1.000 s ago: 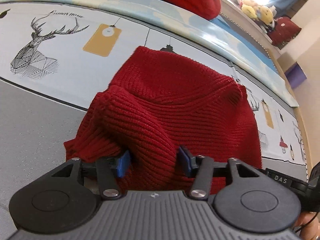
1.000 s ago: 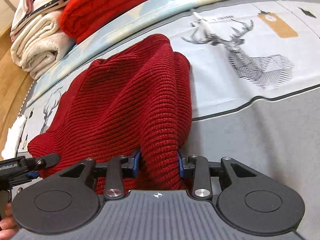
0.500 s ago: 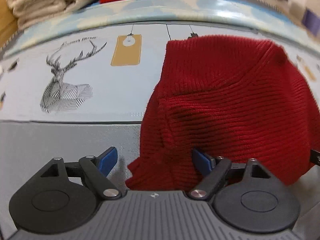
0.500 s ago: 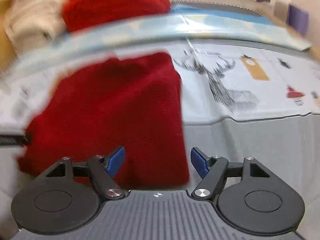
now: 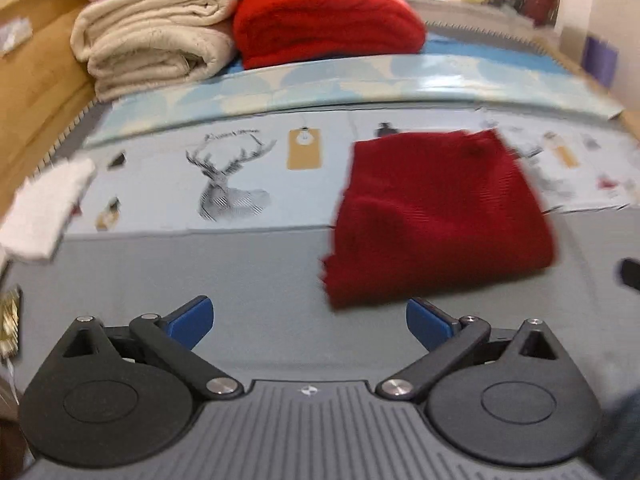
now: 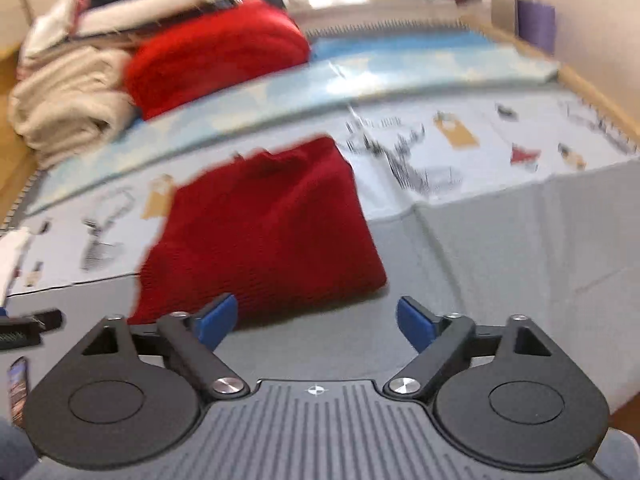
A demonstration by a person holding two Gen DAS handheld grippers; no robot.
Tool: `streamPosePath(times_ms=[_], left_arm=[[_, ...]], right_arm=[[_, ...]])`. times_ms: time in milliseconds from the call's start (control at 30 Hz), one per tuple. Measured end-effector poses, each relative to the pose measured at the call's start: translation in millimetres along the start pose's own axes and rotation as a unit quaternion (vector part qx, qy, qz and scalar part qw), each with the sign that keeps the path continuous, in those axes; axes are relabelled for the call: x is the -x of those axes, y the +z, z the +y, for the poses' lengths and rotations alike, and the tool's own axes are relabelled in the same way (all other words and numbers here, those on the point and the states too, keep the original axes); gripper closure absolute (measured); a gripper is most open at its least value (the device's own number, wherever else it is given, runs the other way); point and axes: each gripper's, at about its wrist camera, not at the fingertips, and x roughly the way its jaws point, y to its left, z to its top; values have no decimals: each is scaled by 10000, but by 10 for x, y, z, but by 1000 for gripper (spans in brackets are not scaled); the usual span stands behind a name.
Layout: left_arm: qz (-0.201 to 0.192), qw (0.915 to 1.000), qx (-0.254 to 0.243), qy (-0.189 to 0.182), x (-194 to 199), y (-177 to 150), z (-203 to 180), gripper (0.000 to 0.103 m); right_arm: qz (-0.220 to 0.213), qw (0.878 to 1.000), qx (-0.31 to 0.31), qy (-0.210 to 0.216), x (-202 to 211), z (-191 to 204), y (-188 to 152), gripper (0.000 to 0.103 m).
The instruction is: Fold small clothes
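Grey cloth [image 5: 168, 276] covers the near part of the work surface we look down on, and beyond it lies a pale printed sheet [image 5: 160, 196] with a line-drawn deer [image 5: 230, 188] and a tan tag motif [image 5: 304, 149]. At the far left edge of the left wrist view we see a small white folded cloth [image 5: 44, 208], blurred. Behind the sheet, at the back, a stack of cream towels [image 5: 152, 40] sits just beside a bright red folded knit [image 5: 324, 22], with more folded laundry on top of both.

Our left gripper [image 5: 310, 320] hangs above the grey cloth with its blue pads [image 5: 190, 320] spread wide; its jaws have just been opening and nothing is between them. To the right of the deer, the folded dark red knit garment [image 5: 436, 216] lies flat, its far half on the printed sheet and its near half on the grey cloth. Its near edge shows just beyond the left gripper's right pad, apart from it.

In the right wrist view the same garment [image 6: 264, 224] lies ahead and left of centre. Our right gripper [image 6: 316, 320] also stands wide, its jaws just having been opening, with only grey cloth showing between the pads [image 6: 414, 322]. Both views are smeared.
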Motion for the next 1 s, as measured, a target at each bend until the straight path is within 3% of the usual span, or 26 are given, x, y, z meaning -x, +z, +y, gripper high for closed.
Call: streamPosePath(times_ms=[100, 200, 500, 1000], left_arm=[[-39, 9991, 315, -292, 340, -149, -21, 0], [-152, 9993, 188, -278, 591, -285, -114, 0], [-292, 9986, 178, -405, 940, -482, -252, 0], [-243, 9989, -40, -406, 901, -515, -365, 0]], right_arm=[[-371, 9982, 469, -6, 447, 178, -97, 2], [-581, 9939, 933, -60, 737, 313, -195, 1], [-657, 9922, 1055, -47, 1291, 394, -391, 1], [-619, 9912, 1156, -177, 1376, 372, -571, 1]])
